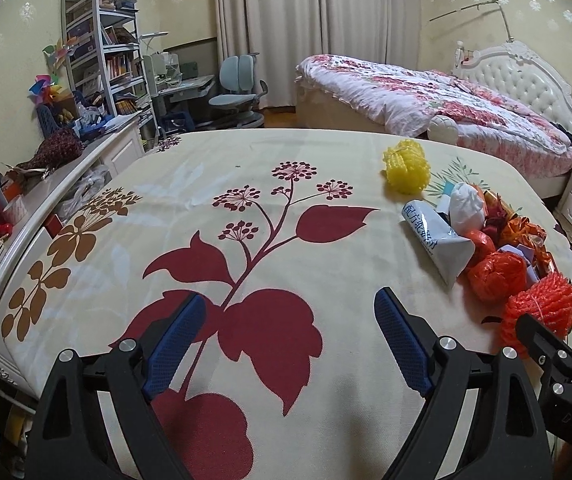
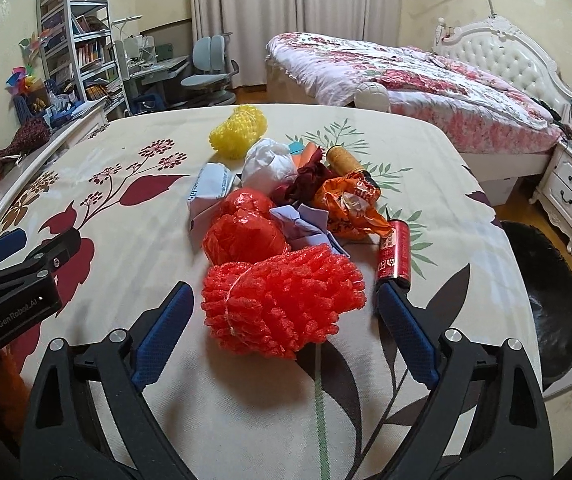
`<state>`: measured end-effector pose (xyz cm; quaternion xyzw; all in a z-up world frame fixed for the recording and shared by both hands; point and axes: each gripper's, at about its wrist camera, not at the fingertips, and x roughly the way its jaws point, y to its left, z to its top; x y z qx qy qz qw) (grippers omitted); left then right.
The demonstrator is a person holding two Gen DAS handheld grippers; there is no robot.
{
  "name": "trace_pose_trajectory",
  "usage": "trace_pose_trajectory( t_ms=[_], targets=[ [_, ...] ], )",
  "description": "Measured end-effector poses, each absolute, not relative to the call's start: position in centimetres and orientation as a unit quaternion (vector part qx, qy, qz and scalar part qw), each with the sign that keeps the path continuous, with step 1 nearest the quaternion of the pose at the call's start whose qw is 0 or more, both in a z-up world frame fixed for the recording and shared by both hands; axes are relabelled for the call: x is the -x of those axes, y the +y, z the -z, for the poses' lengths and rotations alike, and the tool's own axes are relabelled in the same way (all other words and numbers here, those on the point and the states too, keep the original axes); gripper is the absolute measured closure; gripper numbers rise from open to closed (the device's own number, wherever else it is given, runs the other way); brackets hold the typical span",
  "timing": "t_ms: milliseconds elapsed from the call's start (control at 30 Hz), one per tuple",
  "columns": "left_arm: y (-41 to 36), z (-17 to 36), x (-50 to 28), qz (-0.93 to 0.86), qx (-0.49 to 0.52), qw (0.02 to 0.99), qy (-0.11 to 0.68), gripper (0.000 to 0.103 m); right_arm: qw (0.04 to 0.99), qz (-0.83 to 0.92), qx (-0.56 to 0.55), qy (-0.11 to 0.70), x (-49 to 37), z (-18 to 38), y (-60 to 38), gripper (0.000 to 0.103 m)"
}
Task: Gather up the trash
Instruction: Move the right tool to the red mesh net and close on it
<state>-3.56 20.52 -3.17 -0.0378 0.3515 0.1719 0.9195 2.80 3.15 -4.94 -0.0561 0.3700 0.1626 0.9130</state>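
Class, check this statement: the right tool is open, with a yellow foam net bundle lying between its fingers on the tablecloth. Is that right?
Not quite. The foam net bundle between the open right tool fingers is red, as the right wrist view shows. The yellow one lies farther back on the tablecloth.

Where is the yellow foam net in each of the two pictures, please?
Left wrist view: the yellow foam net lies right of centre, on the far part of the tablecloth, beyond the trash pile.
Right wrist view: the yellow foam net lies left of centre, at the far end of the pile.
Shared landmark: the white ball past the table's far edge.
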Motion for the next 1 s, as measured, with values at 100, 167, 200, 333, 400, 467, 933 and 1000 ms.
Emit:
trace_pose_trajectory(
  t_ms=[100, 167, 200, 333, 400, 467, 933, 1000],
  targets=[
    [20.4, 3.3, 3.4, -0.171, 0.039, 0.919, 0.353, 0.017, 0.909, -0.177, 0.047, 0.376, -2.9, 5.2, 3.1, 0.036],
    [20.3, 3.4, 3.3, -0.170, 0.040, 0.919, 0.355, 0.017, 0.905, -0.192, 0.037, 0.379, -2.8, 5.1, 3.0, 0.046],
    [20.2, 3.4, 3.3, -0.168, 0.040, 0.918, 0.356, 0.017, 0.903, -0.196, 0.031, 0.380, -2.7, 5.1, 2.8, 0.049],
    [19.6, 3.4, 3.3, -0.163, 0.036, 0.920, 0.354, 0.017, 0.904, -0.199, 0.030, 0.376, -2.1, 4.9, 2.7, 0.054],
    [19.3, 3.4, 3.3, -0.161, 0.035, 0.920, 0.354, 0.017, 0.904, -0.203, 0.026, 0.376, -2.0, 4.8, 2.5, 0.057],
    [19.0, 3.4, 3.3, -0.159, 0.034, 0.921, 0.354, 0.017, 0.905, -0.201, 0.028, 0.374, -1.8, 4.7, 2.3, 0.058],
    [19.6, 3.5, 3.1, -0.165, 0.040, 0.919, 0.355, 0.017, 0.899, -0.187, -0.004, 0.397, -2.7, 5.4, 1.2, 0.029],
    [19.6, 3.5, 3.1, -0.165, 0.040, 0.919, 0.356, 0.017, 0.899, -0.186, -0.002, 0.397, -2.9, 5.5, 1.5, 0.028]
  ],
)
